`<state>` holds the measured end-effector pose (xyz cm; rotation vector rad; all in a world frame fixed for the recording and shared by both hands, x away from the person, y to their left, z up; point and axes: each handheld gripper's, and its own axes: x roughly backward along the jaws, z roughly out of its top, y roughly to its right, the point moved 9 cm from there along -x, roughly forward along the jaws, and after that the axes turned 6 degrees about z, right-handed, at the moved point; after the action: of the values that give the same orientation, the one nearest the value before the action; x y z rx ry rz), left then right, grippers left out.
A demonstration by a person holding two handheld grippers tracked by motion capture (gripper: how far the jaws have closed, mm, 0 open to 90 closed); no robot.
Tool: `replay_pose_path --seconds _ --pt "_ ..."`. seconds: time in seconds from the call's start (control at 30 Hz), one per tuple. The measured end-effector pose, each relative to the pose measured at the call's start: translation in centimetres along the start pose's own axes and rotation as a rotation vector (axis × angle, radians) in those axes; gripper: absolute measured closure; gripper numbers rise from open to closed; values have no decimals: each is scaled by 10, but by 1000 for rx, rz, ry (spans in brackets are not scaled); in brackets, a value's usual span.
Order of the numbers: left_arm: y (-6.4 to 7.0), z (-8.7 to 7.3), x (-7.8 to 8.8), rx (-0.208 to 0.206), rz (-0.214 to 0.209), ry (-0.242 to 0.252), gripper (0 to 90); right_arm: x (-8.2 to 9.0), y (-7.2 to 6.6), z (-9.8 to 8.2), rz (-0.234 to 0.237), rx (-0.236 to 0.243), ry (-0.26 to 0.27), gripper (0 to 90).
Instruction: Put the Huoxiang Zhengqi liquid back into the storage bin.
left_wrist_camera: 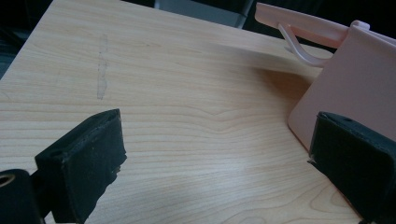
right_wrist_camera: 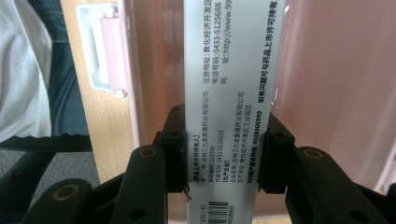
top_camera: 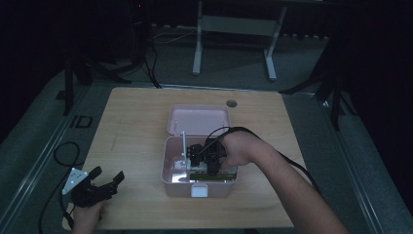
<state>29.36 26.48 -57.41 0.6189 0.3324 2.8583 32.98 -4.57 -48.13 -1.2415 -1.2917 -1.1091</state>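
An open pink box (top_camera: 166,168) stands mid-table with its lid (top_camera: 198,120) laid back behind it. My right gripper (top_camera: 207,164) reaches down into the box, shut on a long white carton. In the right gripper view the carton (right_wrist_camera: 229,70) shows printed text and a barcode. The gripper (right_wrist_camera: 228,140) clamps its two long sides, with the pink box wall (right_wrist_camera: 327,70) around it. My left gripper (top_camera: 107,177) rests at the table's front left corner, open and holding nothing. In the left gripper view it (left_wrist_camera: 217,154) faces bare wood, with the pink box (left_wrist_camera: 355,79) at the right.
A white latch (top_camera: 198,190) sits on the box's front wall, the latch (right_wrist_camera: 105,51) also showing in the right gripper view. A pale handle (left_wrist_camera: 299,46) curves off the box. Bare wooden table (top_camera: 131,126) spreads left of the box. Table legs and cables lie on the dark floor beyond.
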Motion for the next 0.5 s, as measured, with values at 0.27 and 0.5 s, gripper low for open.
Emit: replay_pose_path --seconds 0.27,0.5 --pt "1 -1 -1 -2 0 -2 36 -12 -1 3 13 10 1 616" --pt "0 -1 -1 -4 1 -4 37 -22 0 1 17 15 -4 616"
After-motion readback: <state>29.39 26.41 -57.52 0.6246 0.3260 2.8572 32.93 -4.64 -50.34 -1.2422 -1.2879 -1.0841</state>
